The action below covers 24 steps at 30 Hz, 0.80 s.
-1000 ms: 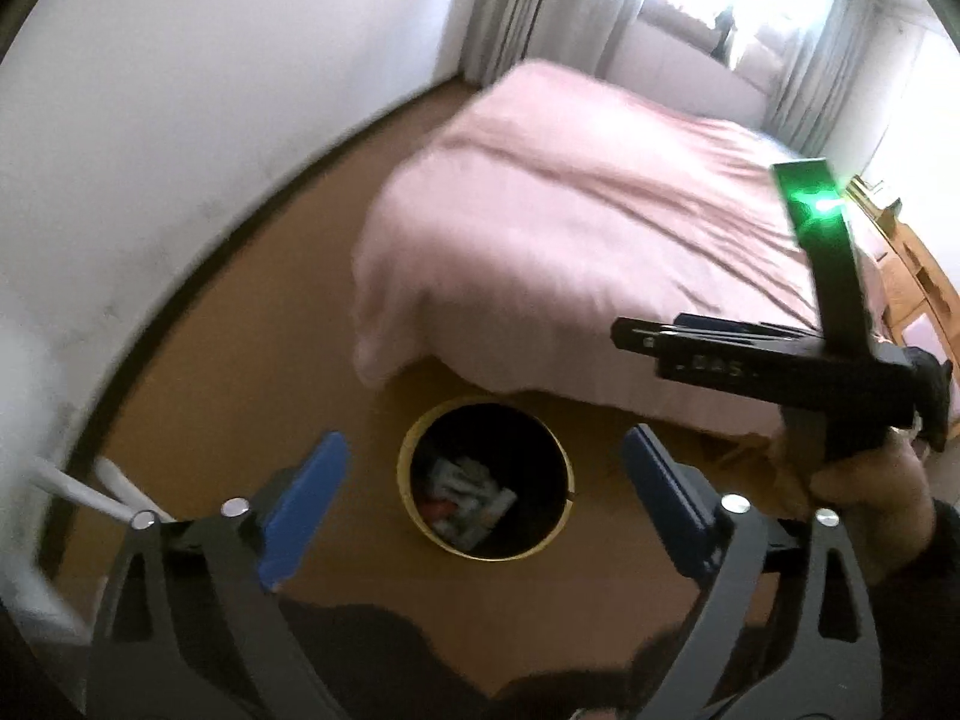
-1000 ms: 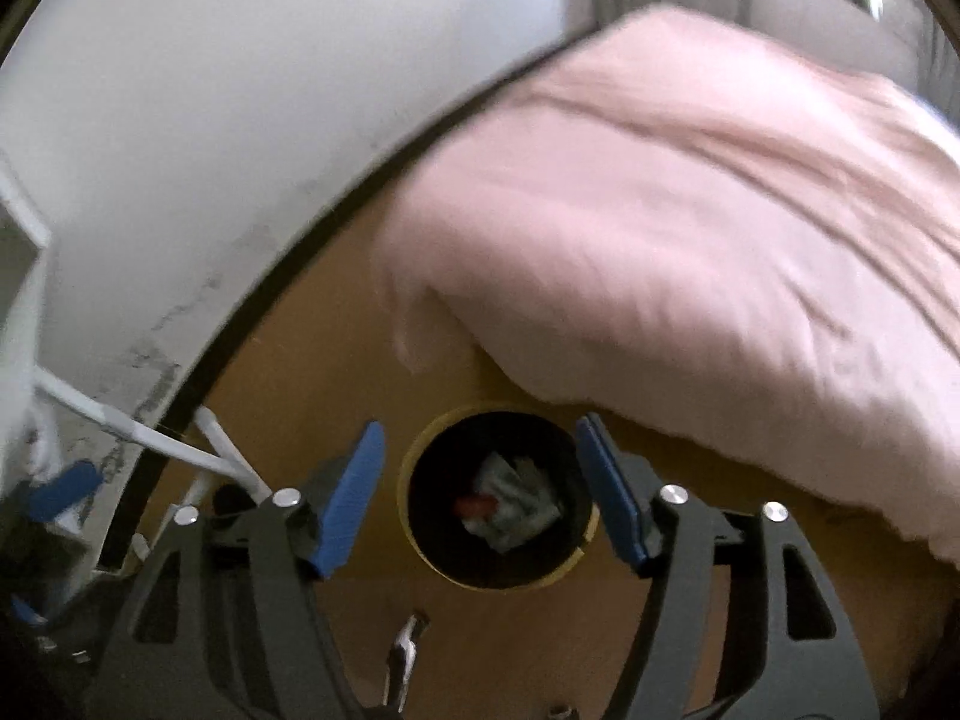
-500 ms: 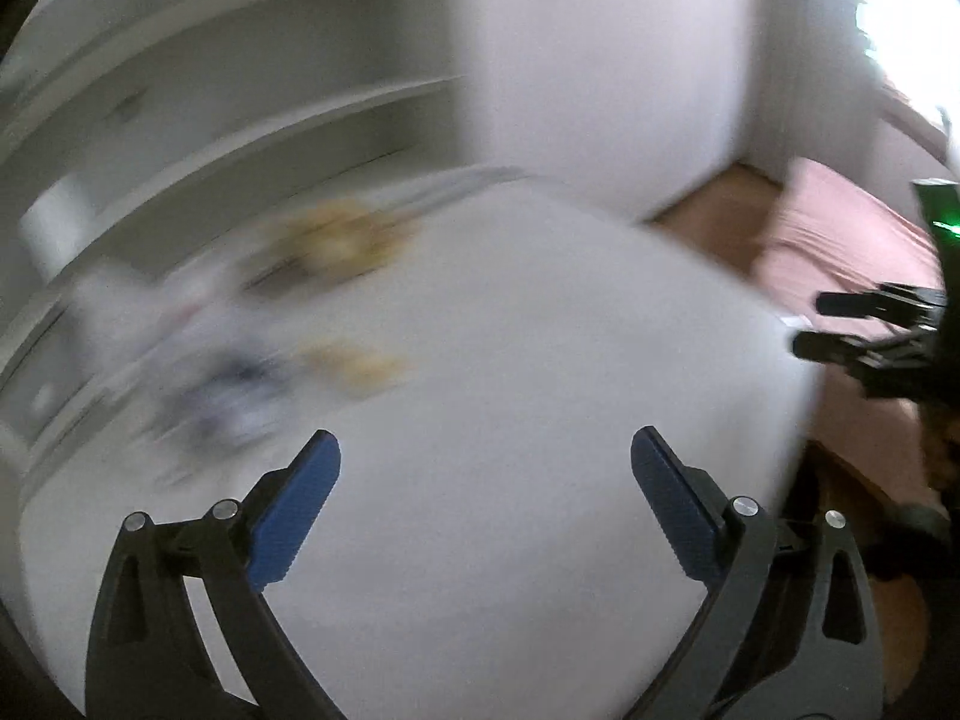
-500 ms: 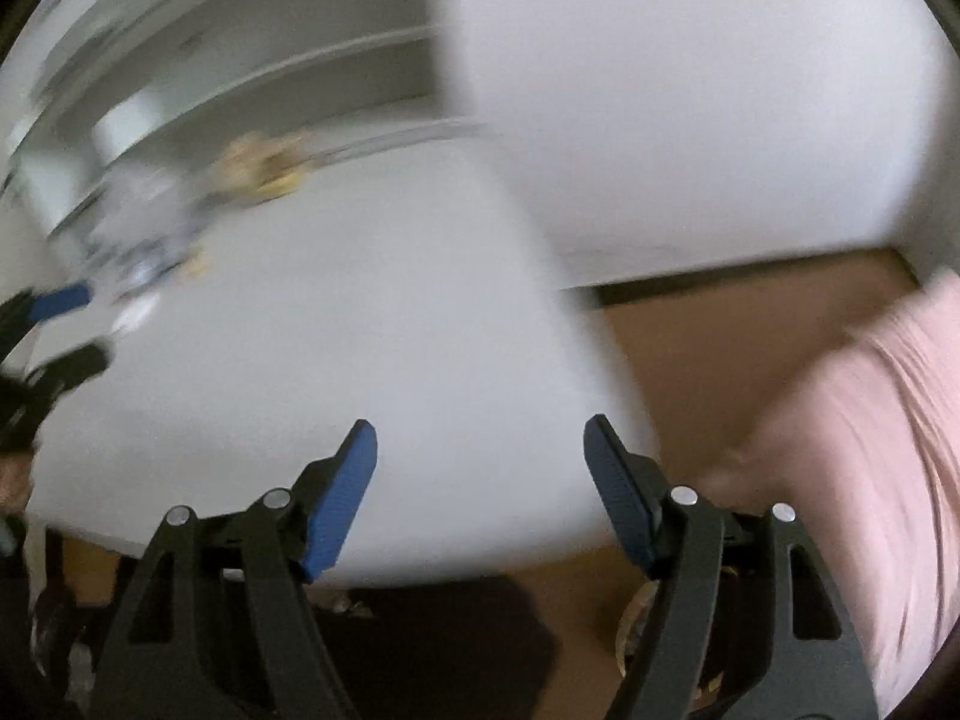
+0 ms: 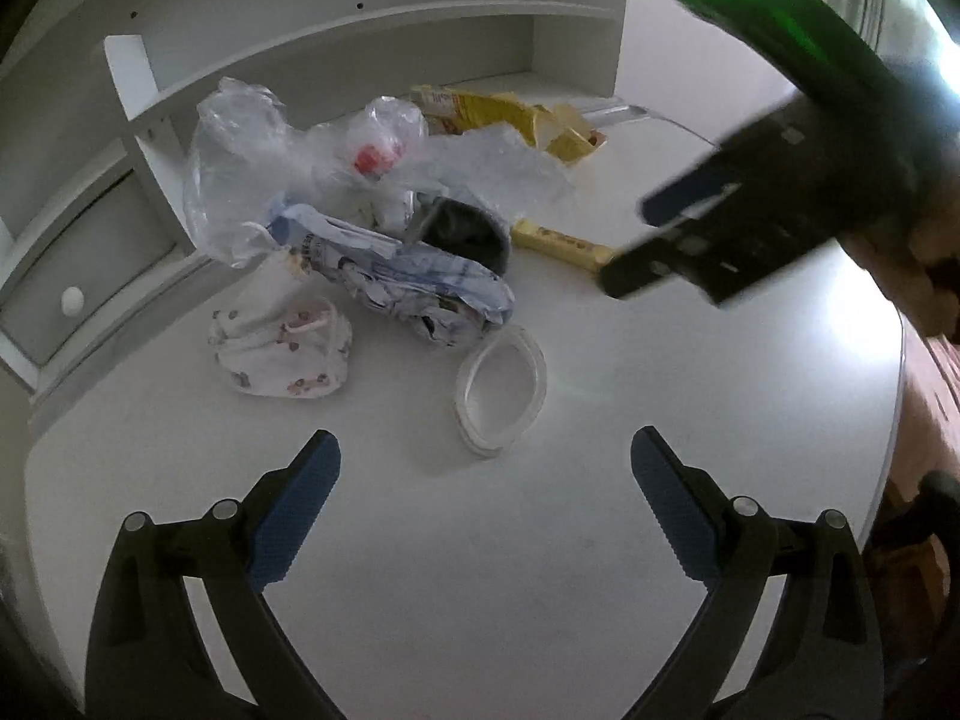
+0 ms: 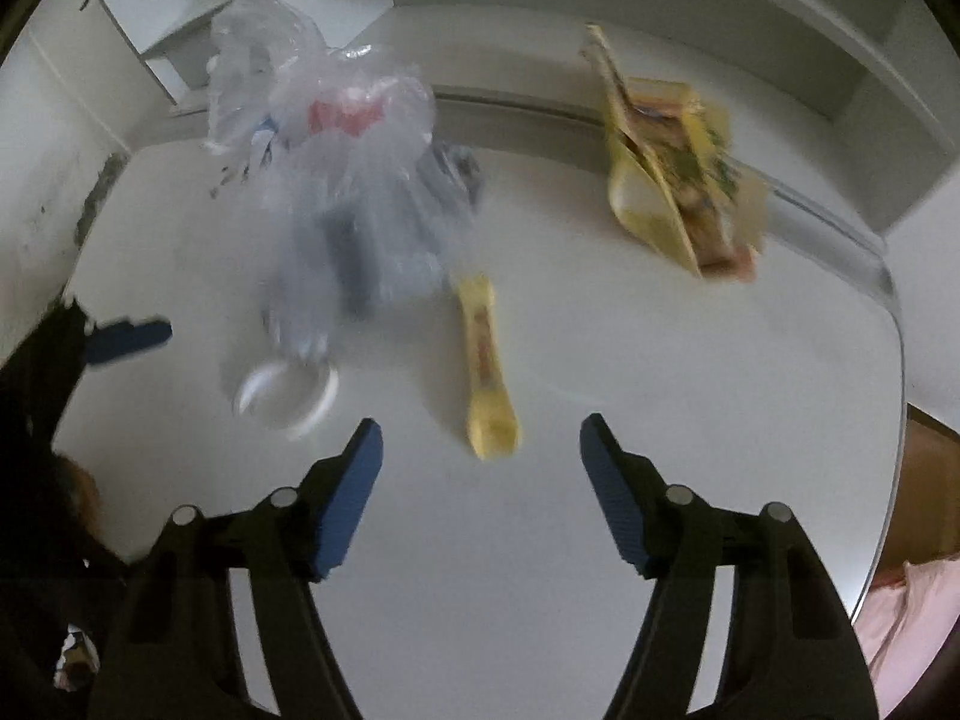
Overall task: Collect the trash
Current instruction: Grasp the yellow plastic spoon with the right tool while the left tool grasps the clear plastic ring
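Observation:
Litter lies on a white desk (image 5: 540, 570): clear plastic bags (image 5: 270, 168) with a red piece inside, a crumpled printed paper (image 5: 408, 282), a dark cup (image 5: 468, 228), a white ring-shaped lid (image 5: 501, 387), a long yellow wrapper (image 5: 561, 243) and a torn yellow carton (image 5: 504, 114). My left gripper (image 5: 485, 444) hangs open just short of the lid, holding nothing. My right gripper (image 6: 480, 426) hovers above the near end of the yellow wrapper (image 6: 483, 360); its jaws are closing, and no pad touches the wrapper. It also shows as the right gripper (image 5: 630, 243) in the left wrist view.
A patterned white cloth (image 5: 282, 354) lies left of the lid. White shelves (image 5: 360, 18) and a drawer (image 5: 72, 300) back the desk. The desk's rounded edge runs on the right, with brown floor (image 6: 930, 468) and pink bedding (image 6: 900, 618) beyond it.
Both grippers swung away from the waste bin on the floor beside the bed and now hang over the white desk with its litter. Both stay empty.

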Motion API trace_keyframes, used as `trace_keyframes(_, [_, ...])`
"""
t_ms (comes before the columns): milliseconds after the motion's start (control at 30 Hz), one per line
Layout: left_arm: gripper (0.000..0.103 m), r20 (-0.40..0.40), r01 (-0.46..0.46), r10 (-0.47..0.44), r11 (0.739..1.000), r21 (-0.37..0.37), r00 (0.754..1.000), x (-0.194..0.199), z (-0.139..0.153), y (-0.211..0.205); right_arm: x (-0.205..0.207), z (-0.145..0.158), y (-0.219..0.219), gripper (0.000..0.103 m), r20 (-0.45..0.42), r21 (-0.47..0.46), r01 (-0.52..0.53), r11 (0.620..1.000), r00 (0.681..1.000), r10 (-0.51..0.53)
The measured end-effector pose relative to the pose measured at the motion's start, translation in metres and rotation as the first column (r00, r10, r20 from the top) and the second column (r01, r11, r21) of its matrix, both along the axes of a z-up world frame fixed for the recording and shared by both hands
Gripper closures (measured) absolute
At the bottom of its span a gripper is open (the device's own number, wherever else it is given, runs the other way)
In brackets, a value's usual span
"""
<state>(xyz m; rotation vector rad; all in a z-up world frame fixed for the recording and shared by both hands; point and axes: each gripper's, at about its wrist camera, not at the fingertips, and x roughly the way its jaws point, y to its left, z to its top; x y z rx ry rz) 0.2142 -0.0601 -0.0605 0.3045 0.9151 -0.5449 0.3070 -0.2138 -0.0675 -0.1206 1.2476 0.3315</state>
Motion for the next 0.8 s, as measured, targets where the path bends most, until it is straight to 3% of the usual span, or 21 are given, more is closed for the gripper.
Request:
trace_keyframes(67, [0.008, -0.018, -0.002, 0.002, 1.0, -0.009, 1.0, 0.004, -0.002, -0.001, 0.013, -0.002, 0.006, 0.04, -0.023, -0.011, -0.009, 1.0, 1.0, 0.009])
trace_keyframes(167, [0.008, -0.035, -0.018, 0.018, 1.0, -0.004, 0.999, 0.01, -0.008, 0.0, 0.029, -0.011, 0.013, 0.055, -0.066, -0.047, -0.013, 0.999, 0.998, 0.01])
trace_keyframes(267, [0.008, -0.046, -0.017, 0.017, 1.0, -0.007, 0.999, 0.017, -0.01, -0.002, 0.039, -0.013, 0.017, 0.062, -0.087, -0.044, -0.019, 0.999, 0.996, 0.015])
trace_keyframes(367, [0.009, -0.042, -0.012, 0.011, 1.0, -0.006, 0.999, 0.018, -0.011, -0.008, 0.042, -0.013, 0.023, 0.089, -0.078, -0.067, -0.027, 0.997, 0.997, 0.022])
trace_keyframes(500, [0.009, -0.034, -0.008, 0.008, 1.0, 0.0, 0.999, 0.02, -0.012, -0.017, 0.033, -0.01, 0.029, 0.089, -0.057, -0.081, -0.037, 0.996, 0.998, 0.032])
trace_keyframes(700, [0.033, -0.036, -0.016, 0.018, 0.999, 0.047, 0.999, 0.024, -0.019, -0.03, -0.002, 0.001, 0.01, 0.089, -0.028, -0.041, -0.012, 0.999, 1.0, 0.011])
trace_keyframes(767, [0.045, -0.034, -0.01, 0.011, 0.999, 0.047, 0.999, 0.024, -0.018, -0.032, -0.015, 0.005, 0.003, 0.089, -0.012, -0.029, 0.0, 1.0, 1.0, -0.001])
trace_keyframes(800, [0.057, -0.034, -0.011, 0.013, 0.999, 0.042, 0.999, 0.023, -0.017, -0.032, -0.015, 0.007, -0.006, 0.089, -0.006, -0.019, 0.01, 1.0, 1.0, -0.011])
